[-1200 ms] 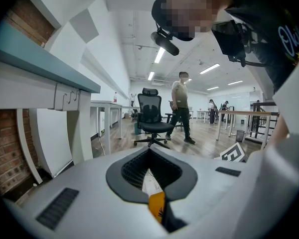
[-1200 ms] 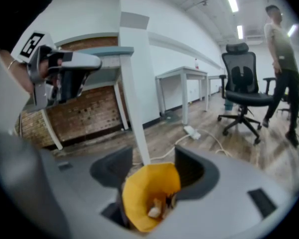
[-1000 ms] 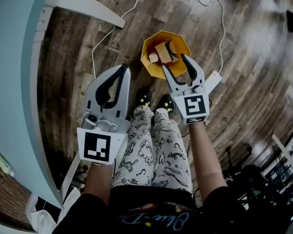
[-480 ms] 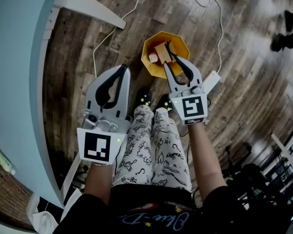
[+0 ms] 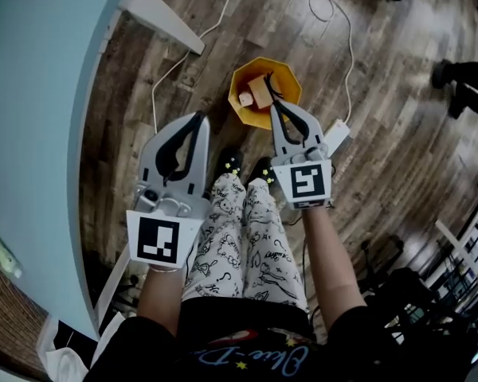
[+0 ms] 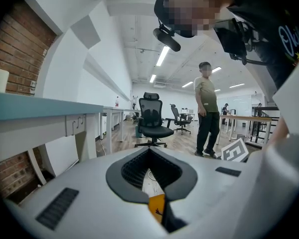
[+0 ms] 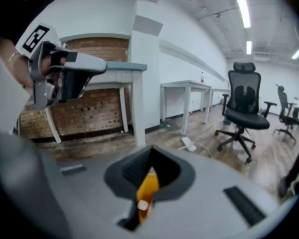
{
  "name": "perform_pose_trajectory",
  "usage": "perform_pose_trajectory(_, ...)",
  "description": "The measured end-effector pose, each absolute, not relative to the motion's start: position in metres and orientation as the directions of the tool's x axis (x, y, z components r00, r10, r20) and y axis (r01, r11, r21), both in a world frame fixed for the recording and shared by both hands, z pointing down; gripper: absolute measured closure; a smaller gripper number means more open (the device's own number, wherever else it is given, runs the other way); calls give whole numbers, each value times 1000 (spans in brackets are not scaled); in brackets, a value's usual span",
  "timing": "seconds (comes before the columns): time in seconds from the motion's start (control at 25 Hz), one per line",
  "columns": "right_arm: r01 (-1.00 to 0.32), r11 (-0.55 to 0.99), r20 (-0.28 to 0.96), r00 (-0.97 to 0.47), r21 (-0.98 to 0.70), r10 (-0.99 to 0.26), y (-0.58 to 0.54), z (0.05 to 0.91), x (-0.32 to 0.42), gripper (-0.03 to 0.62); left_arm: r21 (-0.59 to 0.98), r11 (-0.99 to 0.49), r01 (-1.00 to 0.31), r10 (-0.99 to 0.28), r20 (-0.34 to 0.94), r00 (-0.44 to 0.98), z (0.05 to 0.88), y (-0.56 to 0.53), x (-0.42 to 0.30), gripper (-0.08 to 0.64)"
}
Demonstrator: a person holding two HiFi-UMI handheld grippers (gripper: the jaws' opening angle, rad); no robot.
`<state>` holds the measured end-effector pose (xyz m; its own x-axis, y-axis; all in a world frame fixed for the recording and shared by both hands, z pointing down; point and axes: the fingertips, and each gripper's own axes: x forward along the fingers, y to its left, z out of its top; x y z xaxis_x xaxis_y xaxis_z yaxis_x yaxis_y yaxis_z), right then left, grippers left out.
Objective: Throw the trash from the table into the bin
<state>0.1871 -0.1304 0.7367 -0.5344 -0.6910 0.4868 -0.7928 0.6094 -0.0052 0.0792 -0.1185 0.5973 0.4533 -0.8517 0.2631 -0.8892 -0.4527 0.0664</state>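
Two grippers are held side by side above patterned trousers (image 5: 239, 237). On the left gripper (image 5: 195, 118) the jaws are together with nothing in them. On the right gripper (image 5: 276, 102) the jaws have just been closing and now meet with nothing between them, tips over the near rim of the bin (image 5: 293, 82). This orange, eight-sided bin stands on the wooden floor (image 5: 382, 157) just past the feet and holds the trash: a brown box (image 5: 261, 88) with a small pale lump (image 5: 245, 99) beside it. A white power strip (image 5: 335, 134) lies to its right, and a cable (image 5: 350, 54) runs beyond. The pale blue table (image 5: 32, 118) stands at the left.
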Motion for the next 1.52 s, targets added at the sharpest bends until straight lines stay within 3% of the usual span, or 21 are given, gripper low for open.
perform_pose_trajectory(0.92,-761,648,348,-609,-5,-712,-100,590,157,584,106,-354,-929,-909,194,368,501,-77,53,549)
perform_pose_trajectory(1.52,-755,654,231,-644,-43,-729,-88,464,157,584,69,-374,-925,-917,123,380,400,-56,61,549)
